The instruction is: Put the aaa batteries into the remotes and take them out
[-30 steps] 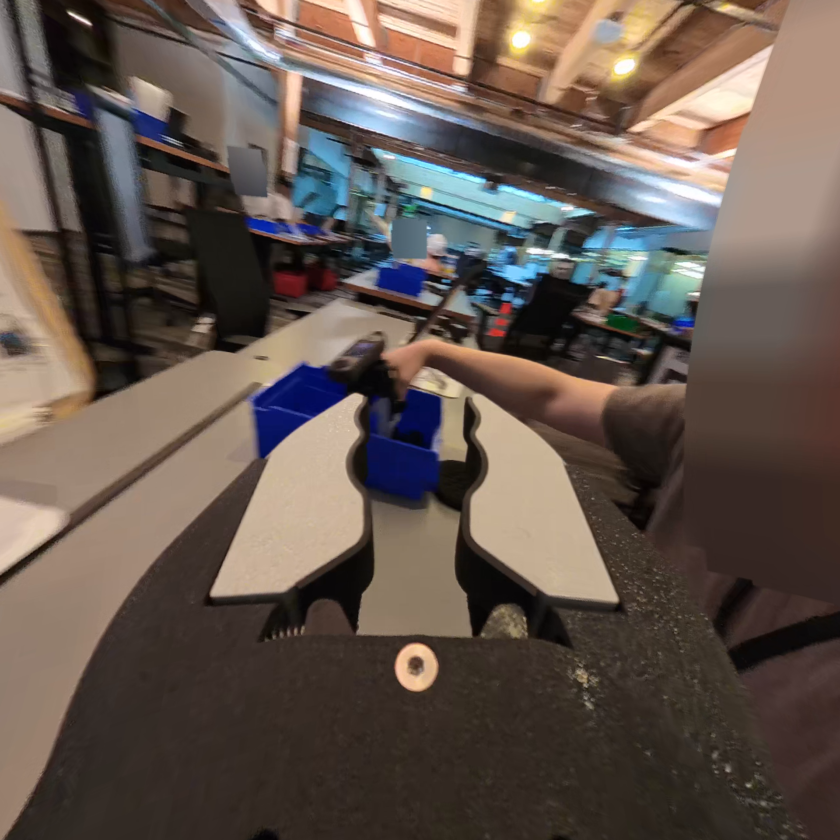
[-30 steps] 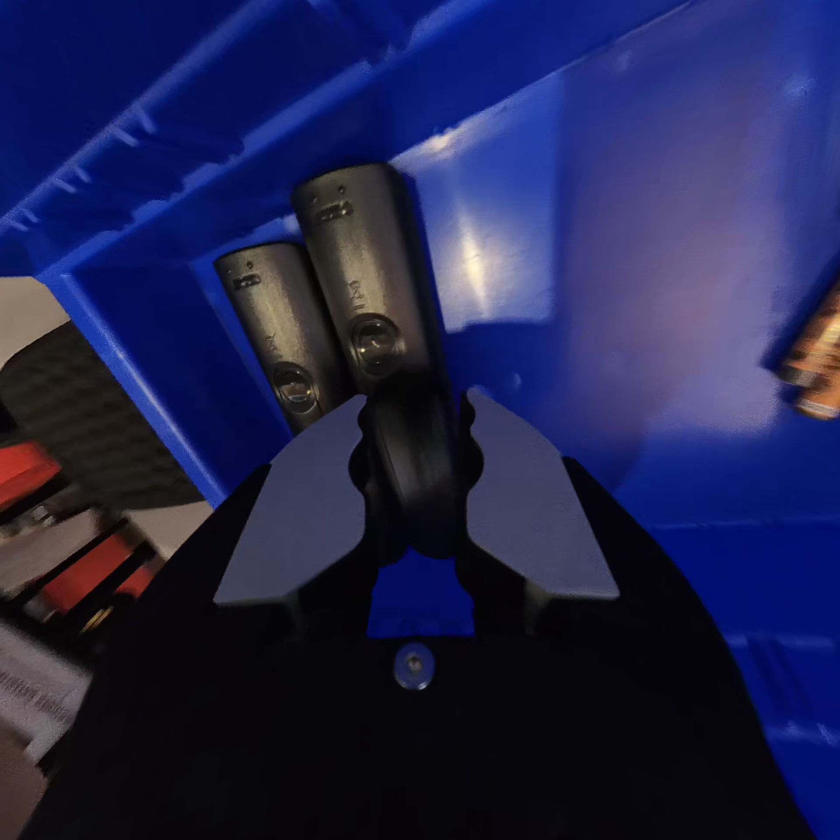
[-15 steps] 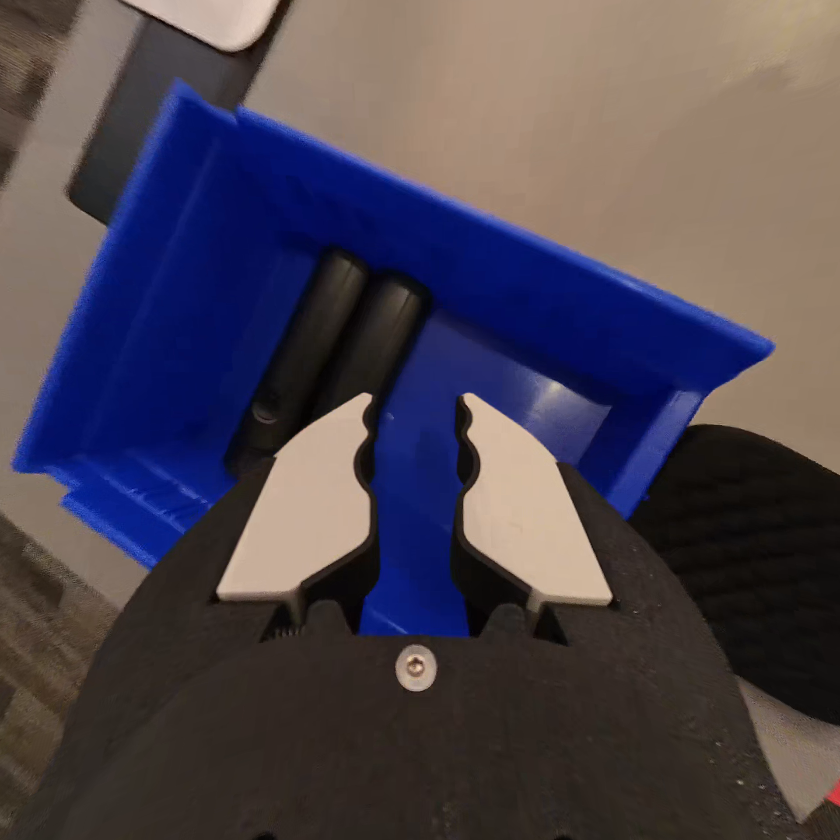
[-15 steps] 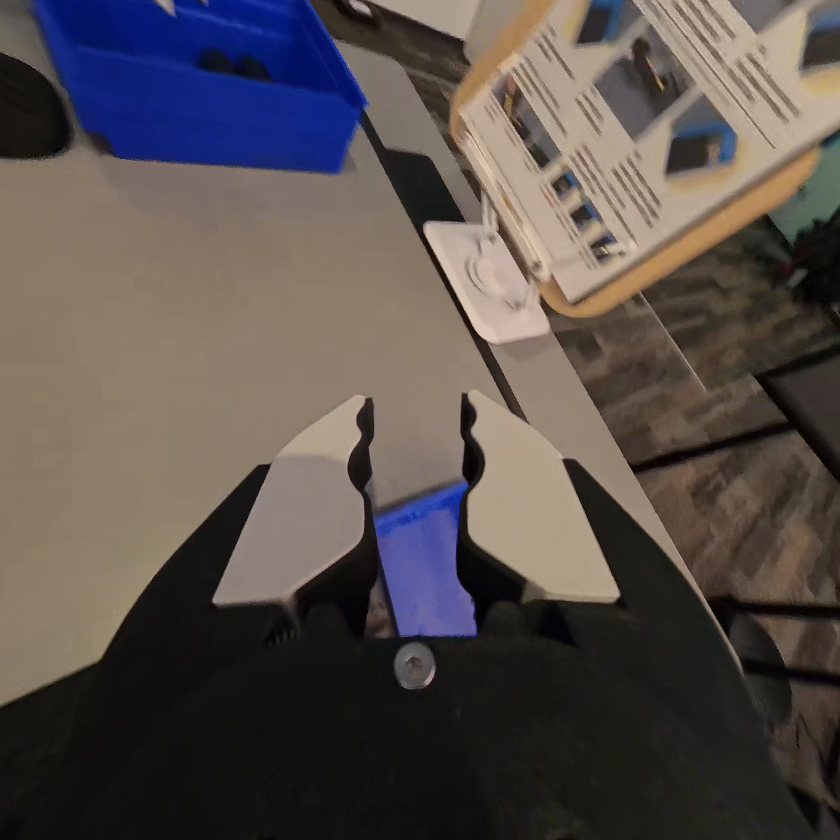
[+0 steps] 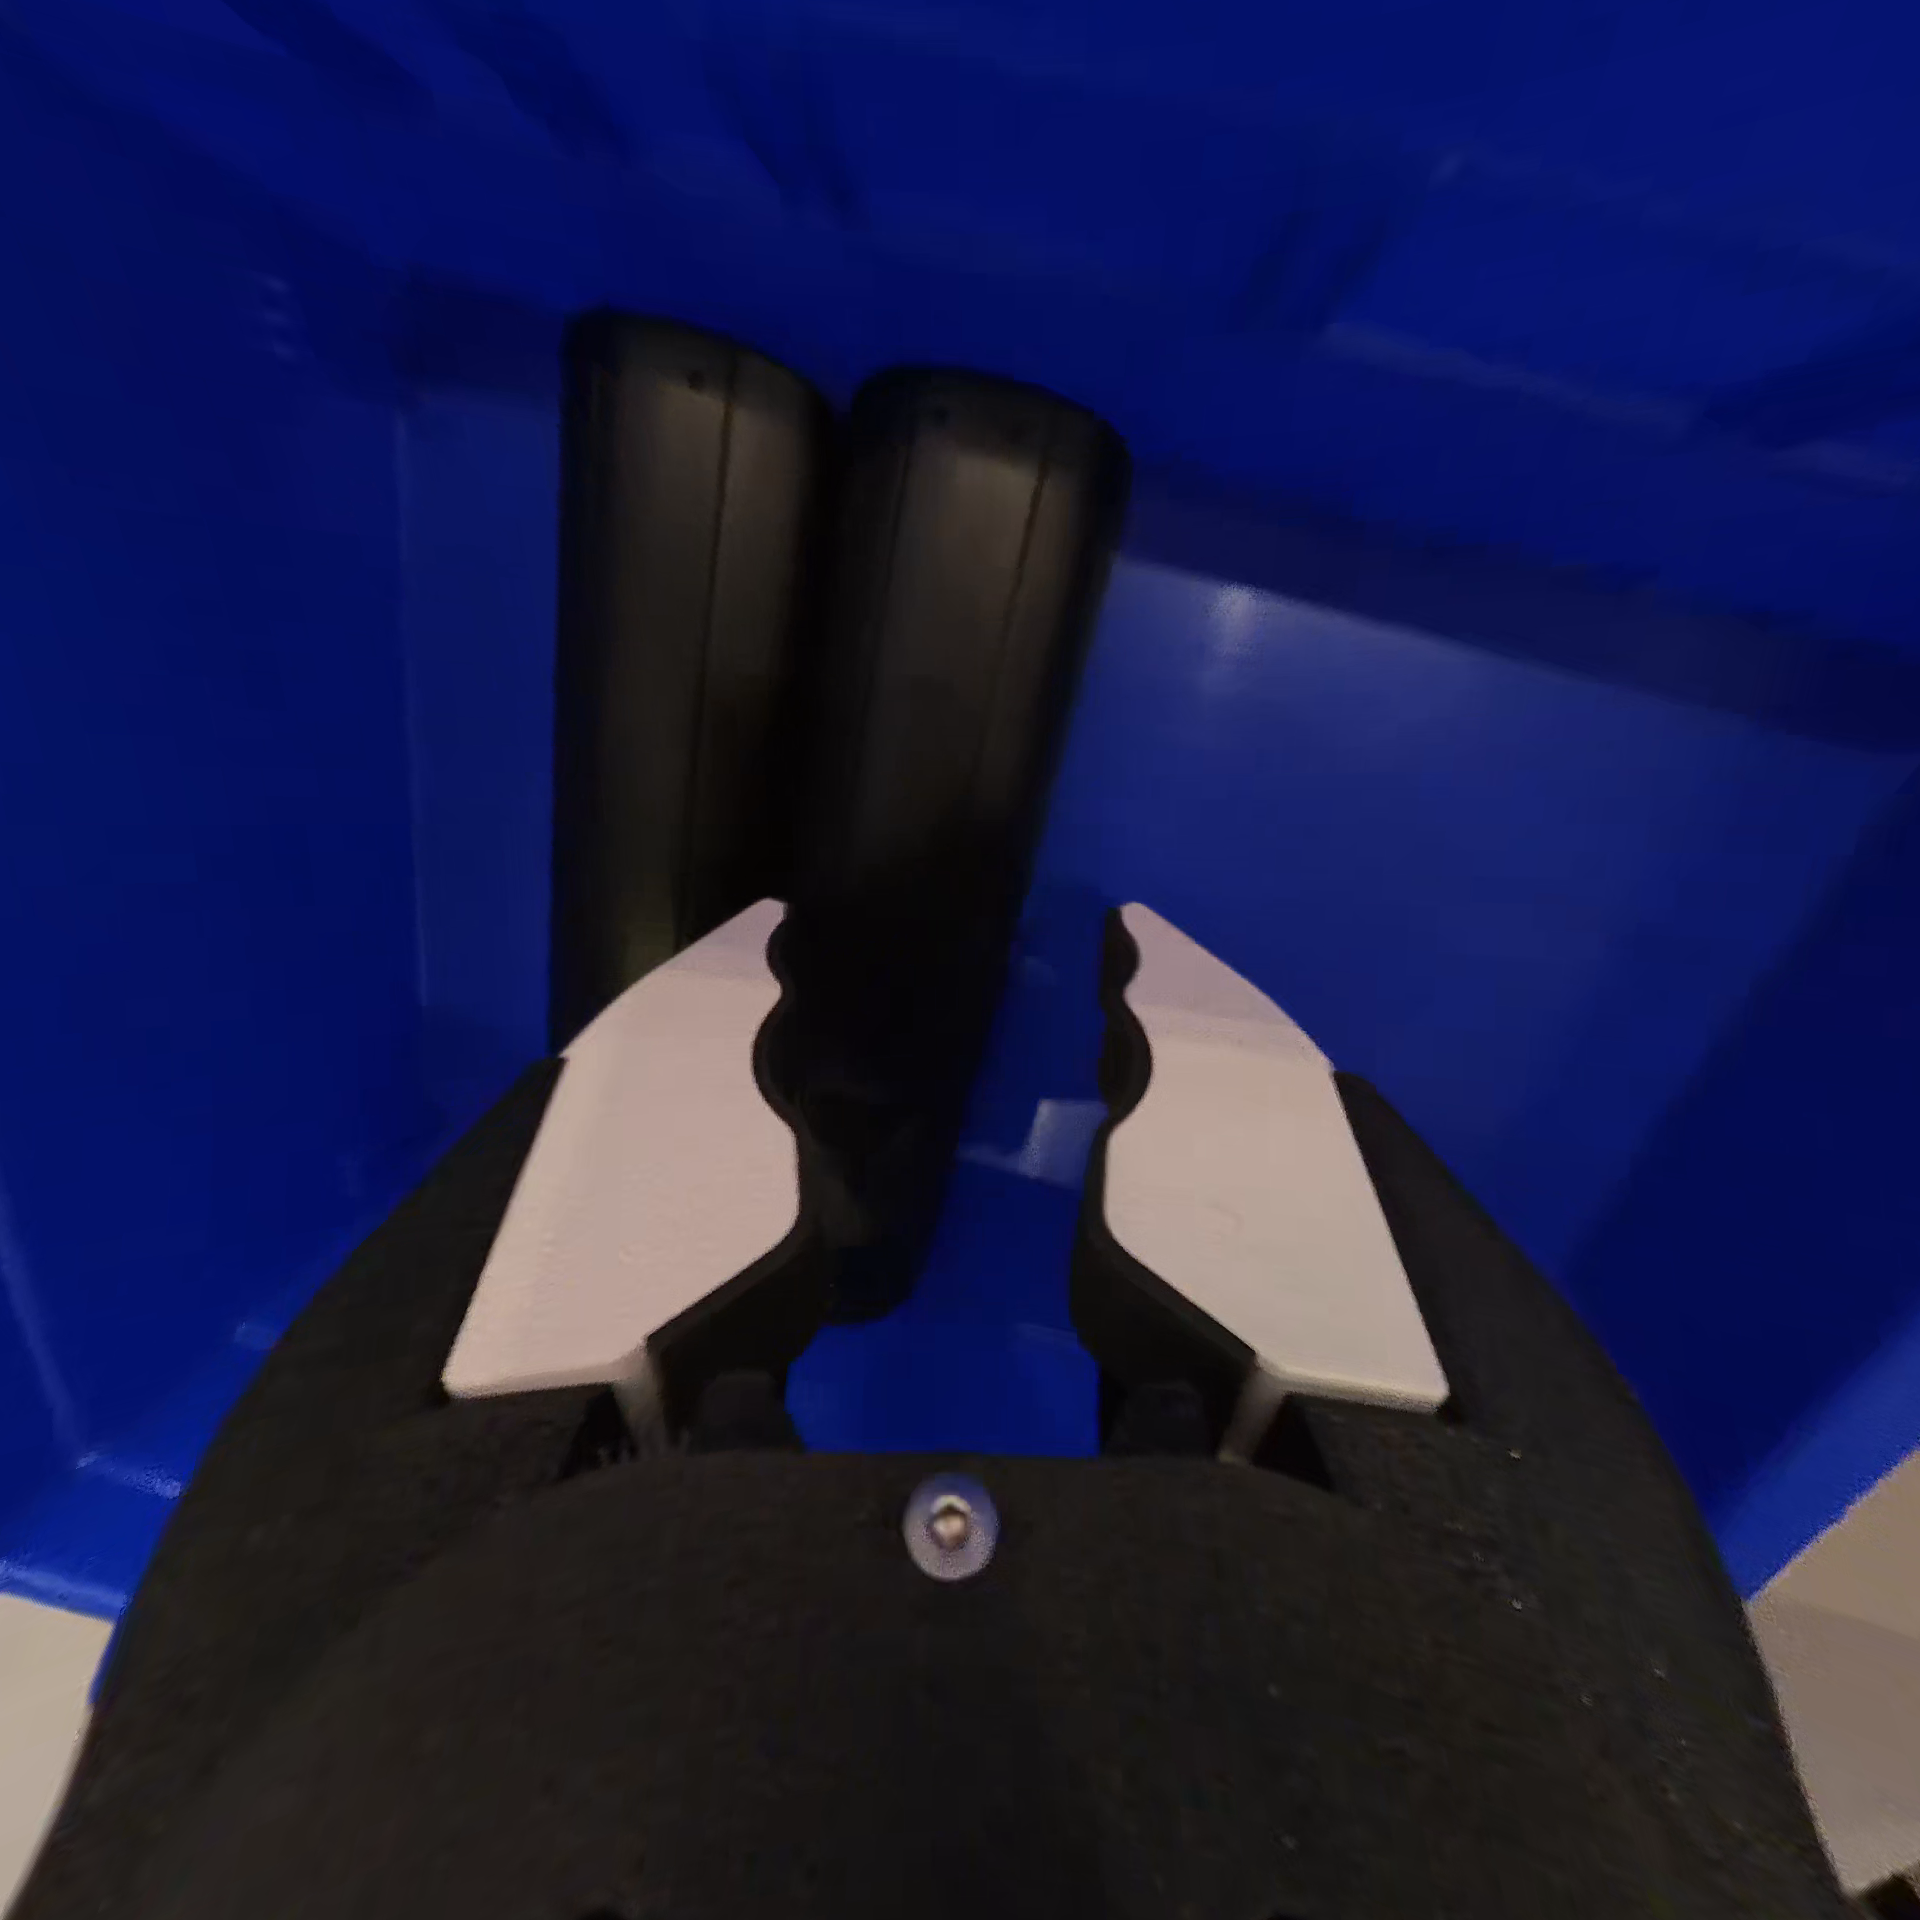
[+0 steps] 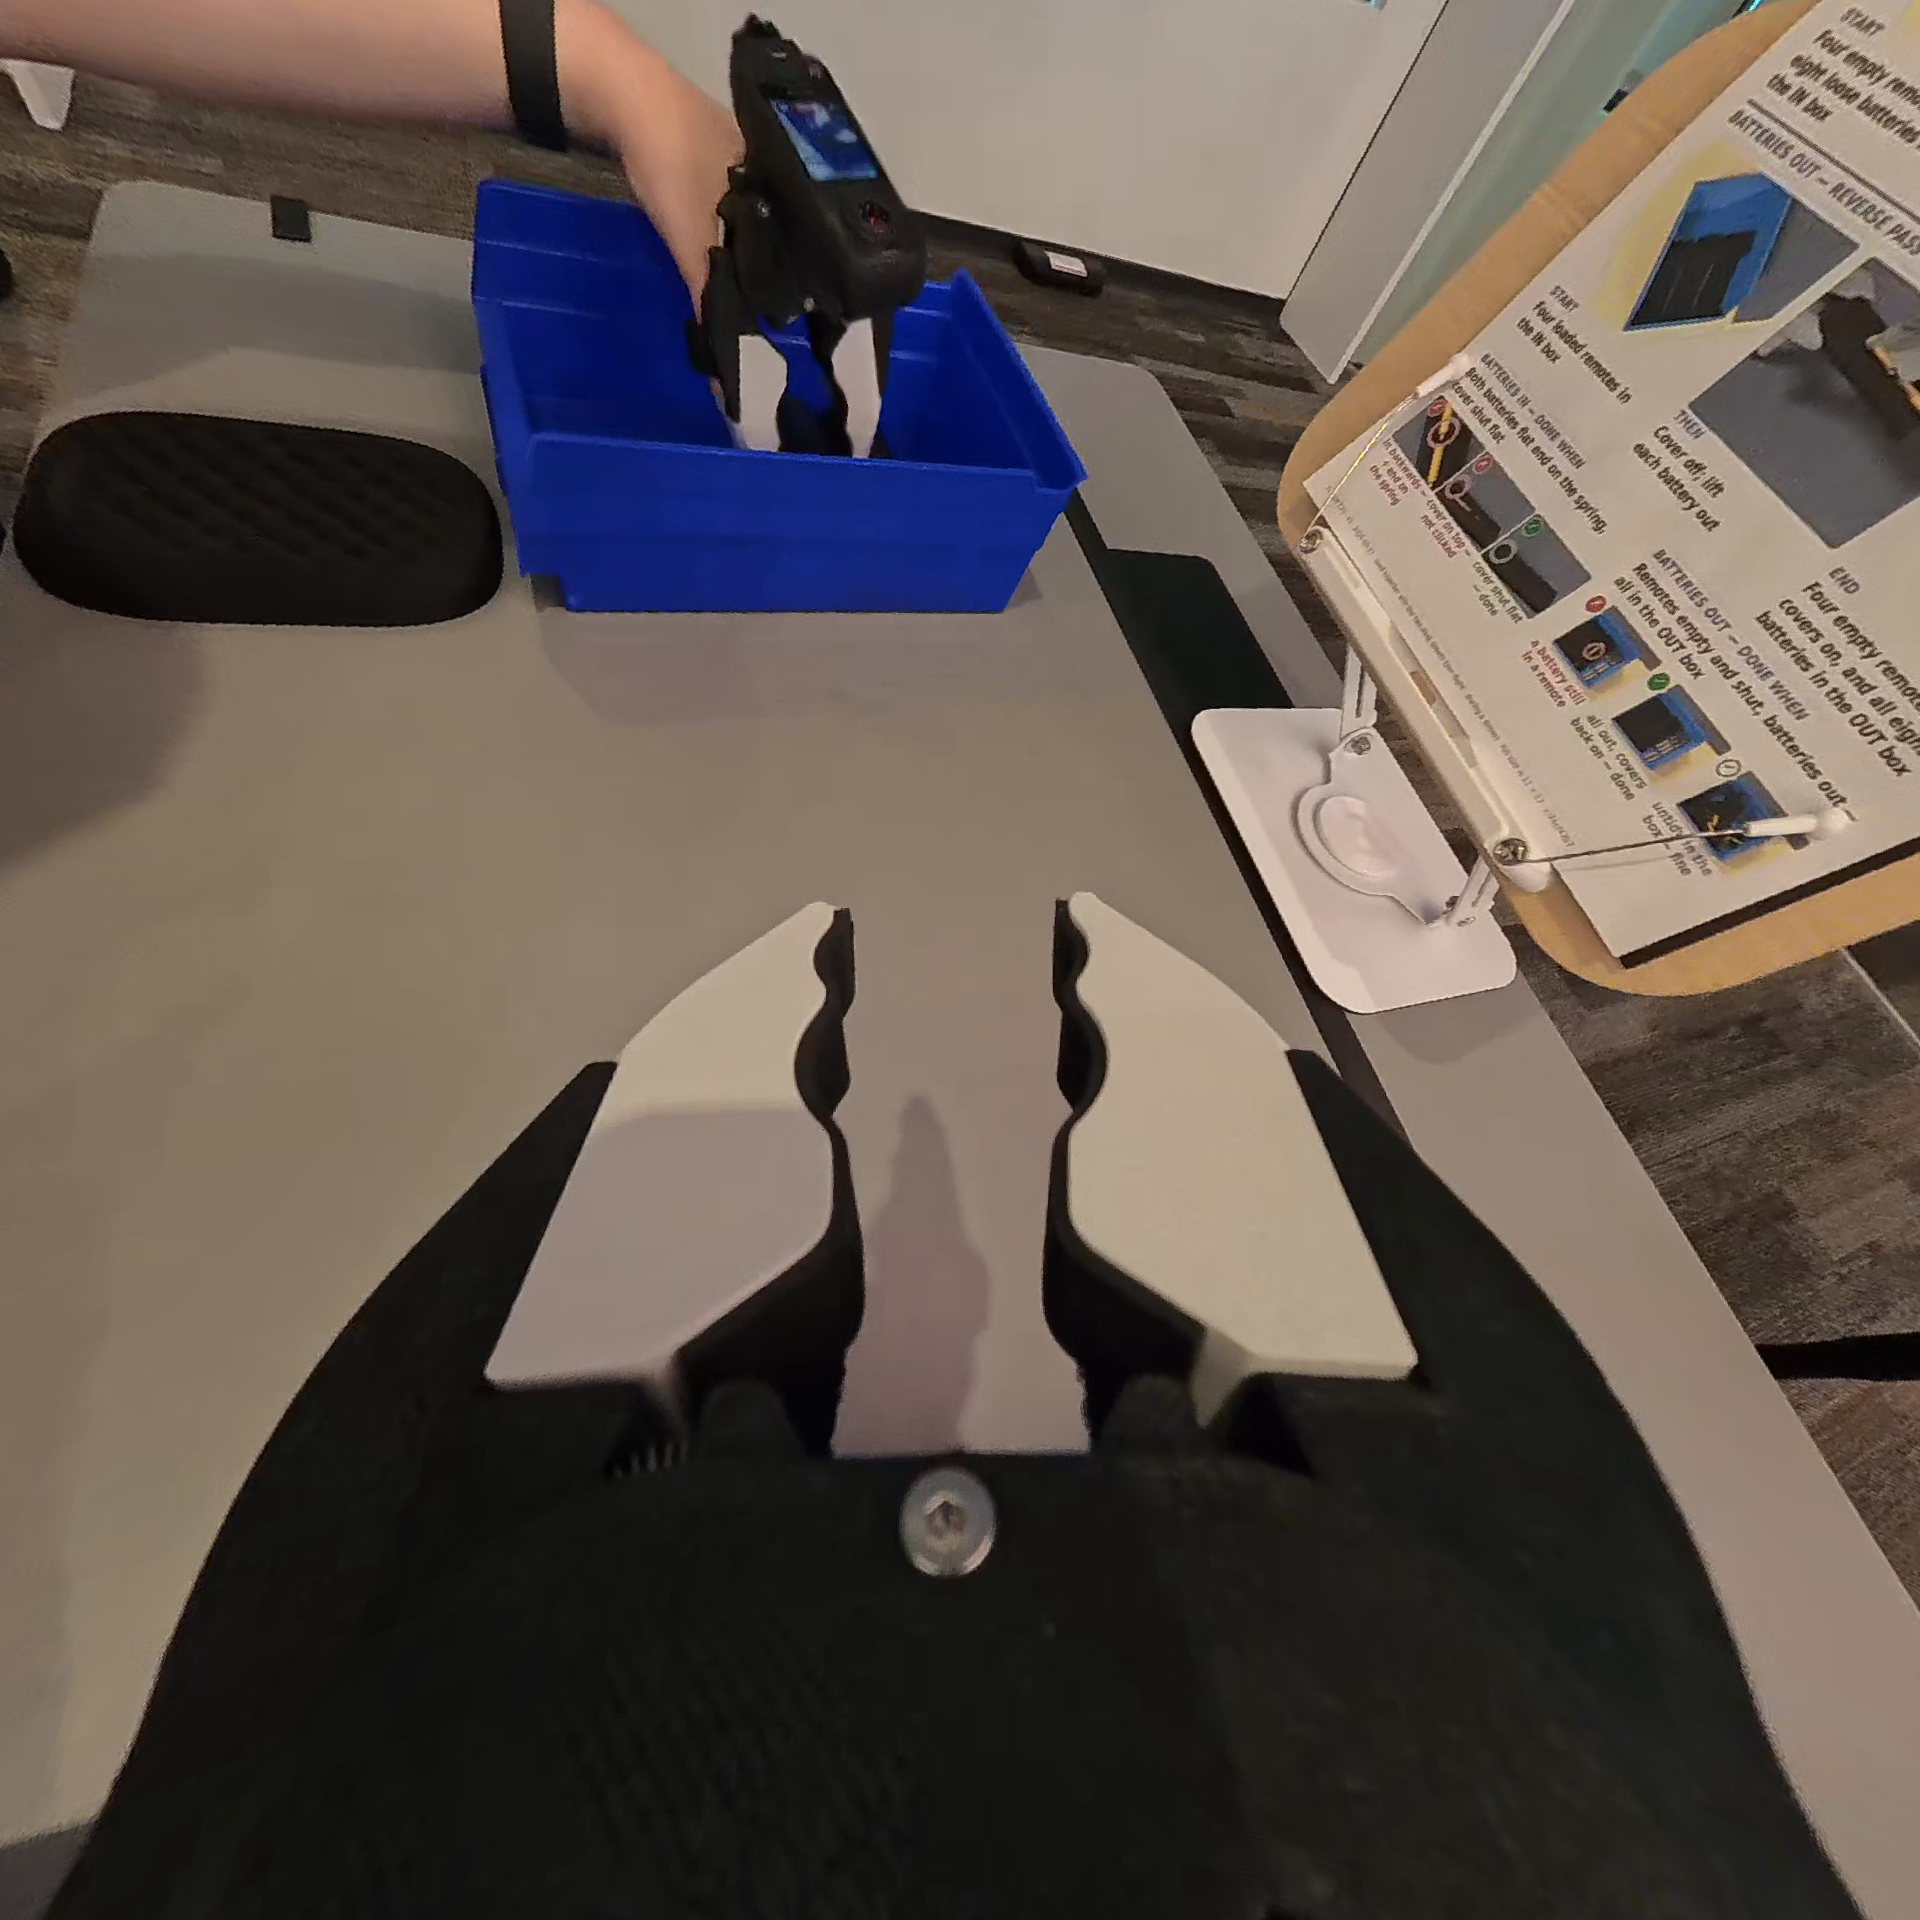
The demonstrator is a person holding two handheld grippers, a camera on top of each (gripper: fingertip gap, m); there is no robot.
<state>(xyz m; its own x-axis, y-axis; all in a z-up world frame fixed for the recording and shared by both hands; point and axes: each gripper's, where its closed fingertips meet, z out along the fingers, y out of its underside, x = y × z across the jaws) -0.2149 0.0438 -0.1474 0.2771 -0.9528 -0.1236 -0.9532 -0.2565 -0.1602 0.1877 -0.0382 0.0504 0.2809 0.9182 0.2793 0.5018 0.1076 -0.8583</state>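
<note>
Two black remotes lie side by side in the blue bin [image 5: 1455, 831]: the left remote [image 5: 675, 644] and the right remote [image 5: 956, 727]. My left gripper [image 5: 951, 925] is down in the bin, open, with the near end of the right remote between its jaws. Blue bin floor shows between the remote and the right finger [image 5: 1205, 1039]. The right wrist view shows this gripper [image 6: 805, 426] reaching into the bin [image 6: 790, 530], held by a person's hand. My right gripper [image 6: 951, 914] is open and empty over the grey table [image 6: 623, 831]. No batteries are in view.
A black padded rest [image 6: 249, 514] lies left of the bin. A white stand base [image 6: 1351, 862] holds a tilted instruction board [image 6: 1662, 520] at the table's right edge. Carpeted floor lies beyond the table.
My left gripper has dropped into the bin and opened wider around the right remote. My right gripper had a black remote between its jaws a second ago; now it is over the table with nothing in it.
</note>
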